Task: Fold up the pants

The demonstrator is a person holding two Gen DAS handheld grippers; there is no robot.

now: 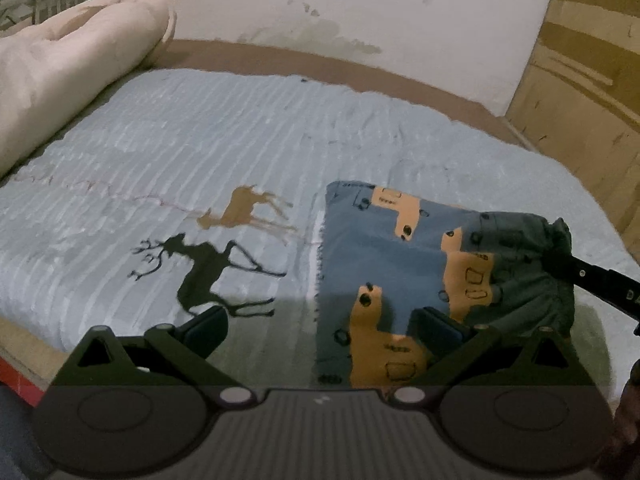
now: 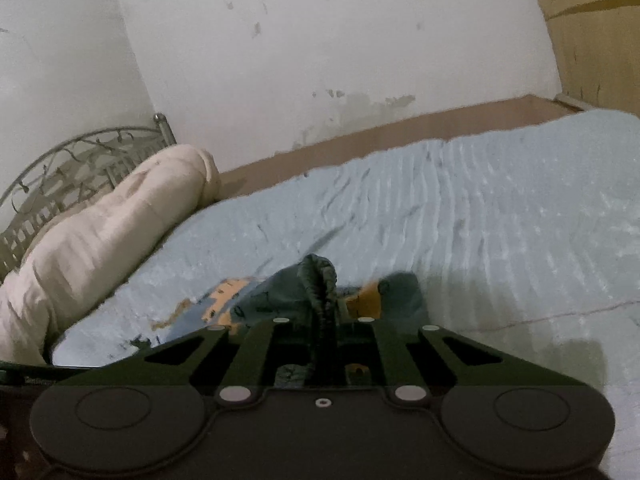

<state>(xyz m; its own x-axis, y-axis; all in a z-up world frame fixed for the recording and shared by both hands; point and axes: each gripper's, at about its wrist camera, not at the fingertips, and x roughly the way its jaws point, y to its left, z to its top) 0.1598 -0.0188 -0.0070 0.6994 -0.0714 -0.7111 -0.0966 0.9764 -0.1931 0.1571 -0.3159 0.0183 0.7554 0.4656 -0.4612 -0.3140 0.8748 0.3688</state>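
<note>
My right gripper (image 2: 325,320) has its jaws clamped together on a bunched ridge of the blue pants with orange bear-like prints and a grey gathered waistband (image 1: 408,264), holding that pinch of cloth raised just ahead of my fingertips. My left gripper (image 1: 320,328) hangs with its jaws wide apart, gripping nothing; the pants lie directly ahead of it and to its right, already doubled into a rough rectangle on the pale blue ribbed bedspread with brown and black deer figures (image 1: 200,152).

To do this fold well, I judge I should carry the pinched waistband end low and level across toward the far edge, letting the cloth roll over itself rather than drag, while my left gripper presses down on the near part so the stack does not slide. Releasing only once the edges line up should keep it square.

No container shows in either view. A rolled cream blanket (image 1: 68,68) lies well off to the far left of both grippers.
</note>
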